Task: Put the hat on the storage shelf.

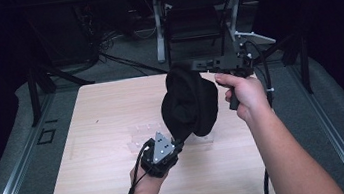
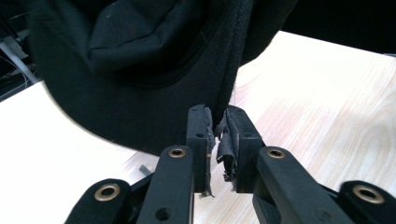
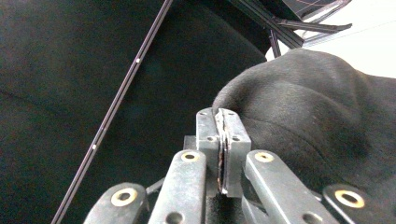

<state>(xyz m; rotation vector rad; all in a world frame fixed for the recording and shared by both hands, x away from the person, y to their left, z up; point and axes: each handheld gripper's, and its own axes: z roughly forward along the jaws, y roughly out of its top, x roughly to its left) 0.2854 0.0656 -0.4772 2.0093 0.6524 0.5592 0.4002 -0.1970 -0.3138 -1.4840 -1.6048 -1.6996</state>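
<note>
On black hat [image 1: 190, 102], both jaws clamped.

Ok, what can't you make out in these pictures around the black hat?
- Right gripper: whether its pads pinch the hat; right gripper view, fabric too dark.
- Clear piece on the table: its shape; high view, hat overlaps it.
- Left gripper: grips the hat's edge, pads frayed.

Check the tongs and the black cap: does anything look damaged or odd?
Yes. The left tongs have torn, peeling black pads, with frayed strips hanging where they pinch the black cap. The cap itself looks intact.
</note>
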